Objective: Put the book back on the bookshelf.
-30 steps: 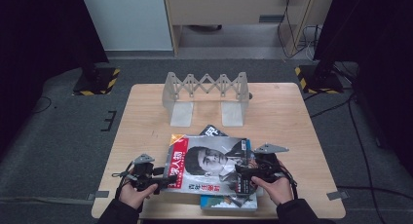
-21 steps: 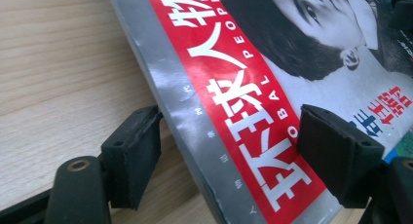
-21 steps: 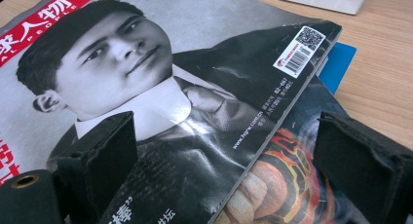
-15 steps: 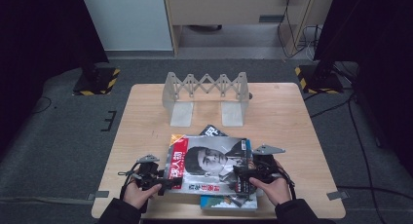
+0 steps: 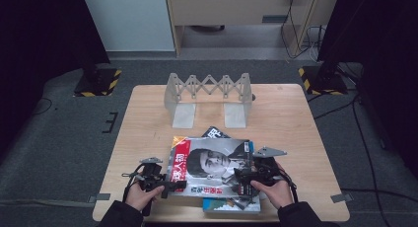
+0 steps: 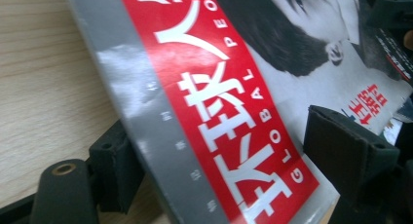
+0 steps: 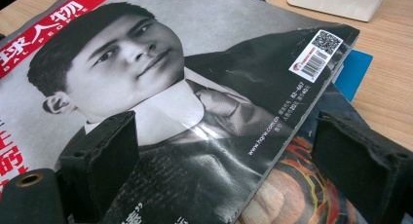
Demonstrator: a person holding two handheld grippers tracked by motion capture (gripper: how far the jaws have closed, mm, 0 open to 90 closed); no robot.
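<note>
A magazine with a red title band and a man's portrait lies on top of a small stack at the table's front. My left gripper is at its left edge. In the left gripper view the magazine's spine runs between the jaws of the left gripper, which have just been opening and stand apart from it. My right gripper is at the right edge. In the right gripper view the magazine's cover ends between the wide jaws of the right gripper, one over the cover.
Under the top magazine lie a blue one, a dark one and a colourful one. A grey accordion-style rack stands at the back of the wooden table. Black stands and cables sit on the floor around it.
My left hand has shifted slightly at the magazine's left edge. The magazine and my right hand look unmoved.
</note>
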